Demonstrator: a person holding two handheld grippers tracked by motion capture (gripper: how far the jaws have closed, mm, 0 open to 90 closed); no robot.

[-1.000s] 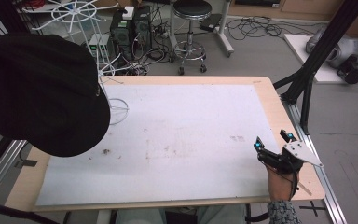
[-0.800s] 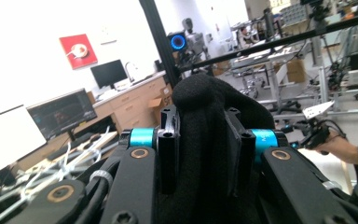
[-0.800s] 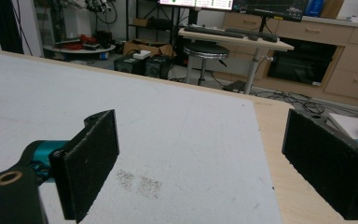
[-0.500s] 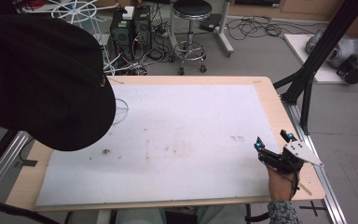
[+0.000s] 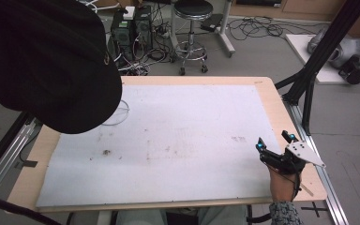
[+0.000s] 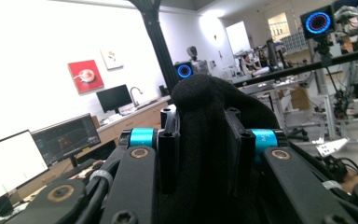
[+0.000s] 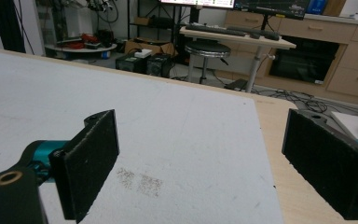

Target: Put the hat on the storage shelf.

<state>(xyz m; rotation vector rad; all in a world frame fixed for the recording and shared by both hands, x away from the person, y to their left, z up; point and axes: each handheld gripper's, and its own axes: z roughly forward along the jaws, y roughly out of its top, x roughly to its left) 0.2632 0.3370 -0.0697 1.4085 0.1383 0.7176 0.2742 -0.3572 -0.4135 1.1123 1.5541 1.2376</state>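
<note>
The black cap (image 5: 42,56) hangs large and dark in the upper left of my high view, lifted off the bench (image 5: 272,101) and close under that camera, so its outline spills past the bench's left edge and over the floor behind. I cannot tell which way its long axis runs from there; a small metal eyelet shows on its right flank. In the left gripper view the same black cloth (image 6: 209,140) stands bunched upright between the two black jaws of my left tool (image 6: 204,154), which are clamped tight on it, the fabric rising to a rounded hump above the pads while the view looks out level across the room. My right tool (image 5: 275,142) sits low at the bench's near right corner, its jaws standing wide apart with nothing between them, only the pale mat (image 5: 178,131) showing through the gap in the right gripper view (image 7: 200,172). Room to move is generous: the mat is bare across its whole middle and right, bordered by a wooden rim on every side. A thin white wire ring (image 5: 118,114) lies on the mat just under the cap's right edge. I count one cap, two tools, one wire ring, one stool (image 5: 192,28) beyond the far edge.
</note>
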